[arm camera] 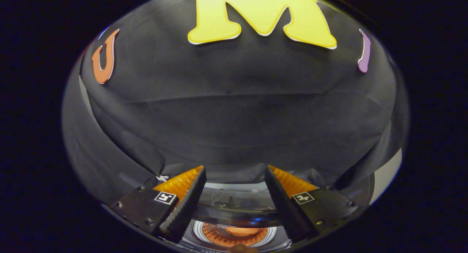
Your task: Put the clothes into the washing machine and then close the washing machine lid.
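Wide-open jaws of the gripper [234,209] hold nothing, poised above the round steel drum of the washing machine [234,234], where an orange garment [242,231] lies. Soft and light, probably; pinch a raised fold.

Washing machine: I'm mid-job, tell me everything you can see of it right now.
The washing machine sits low between and beyond the open tongs, close under the black cloth wall. It is a top-loader seen from above: its clear lid stands raised behind a round, bright-rimmed opening. The perforated drum glows orange, with an orange garment lying inside. Nothing visibly touches the machine; the tongs hold nothing.
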`<state>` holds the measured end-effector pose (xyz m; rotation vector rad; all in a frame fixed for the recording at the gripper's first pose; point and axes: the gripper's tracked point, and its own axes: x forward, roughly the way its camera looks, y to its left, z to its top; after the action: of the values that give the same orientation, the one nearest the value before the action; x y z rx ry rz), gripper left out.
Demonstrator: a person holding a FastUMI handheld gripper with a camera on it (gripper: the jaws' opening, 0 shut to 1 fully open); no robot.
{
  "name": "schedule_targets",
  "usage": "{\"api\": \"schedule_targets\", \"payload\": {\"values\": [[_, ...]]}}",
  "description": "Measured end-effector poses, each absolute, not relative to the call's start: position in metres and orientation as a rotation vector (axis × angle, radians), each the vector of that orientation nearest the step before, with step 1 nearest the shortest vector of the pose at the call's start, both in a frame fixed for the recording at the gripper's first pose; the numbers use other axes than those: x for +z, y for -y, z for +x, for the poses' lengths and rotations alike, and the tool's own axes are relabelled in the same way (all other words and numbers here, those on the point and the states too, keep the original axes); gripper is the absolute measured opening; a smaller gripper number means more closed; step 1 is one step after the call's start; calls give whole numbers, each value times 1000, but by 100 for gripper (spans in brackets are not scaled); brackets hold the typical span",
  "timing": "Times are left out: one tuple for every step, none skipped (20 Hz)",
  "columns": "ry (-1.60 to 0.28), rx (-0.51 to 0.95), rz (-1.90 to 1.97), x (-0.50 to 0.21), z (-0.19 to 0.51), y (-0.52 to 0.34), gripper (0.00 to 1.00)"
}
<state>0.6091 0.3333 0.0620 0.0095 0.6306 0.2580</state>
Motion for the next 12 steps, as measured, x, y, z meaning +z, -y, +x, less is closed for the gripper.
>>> {"api": "schedule_targets", "payload": {"values": [[-623, 258, 9, 62, 609, -332, 100], [-617, 257, 8, 63, 608, -332, 100], [-612, 257, 8, 63, 608, -332, 100], [-607, 257, 8, 63, 608, -333, 100], [-595, 256, 8, 64, 608, -332, 100], [-578, 257, 7, 65, 608, -332, 100], [-561, 258, 7, 66, 607, -331, 100], [-547, 256, 7, 66, 606, -332, 100], [-538, 252, 8, 66, 604, -331, 100], [-531, 247, 9, 67, 600, -331, 100], [-526, 243, 10, 67, 598, -331, 100], [-520, 241, 11, 67, 596, -330, 100]]}}
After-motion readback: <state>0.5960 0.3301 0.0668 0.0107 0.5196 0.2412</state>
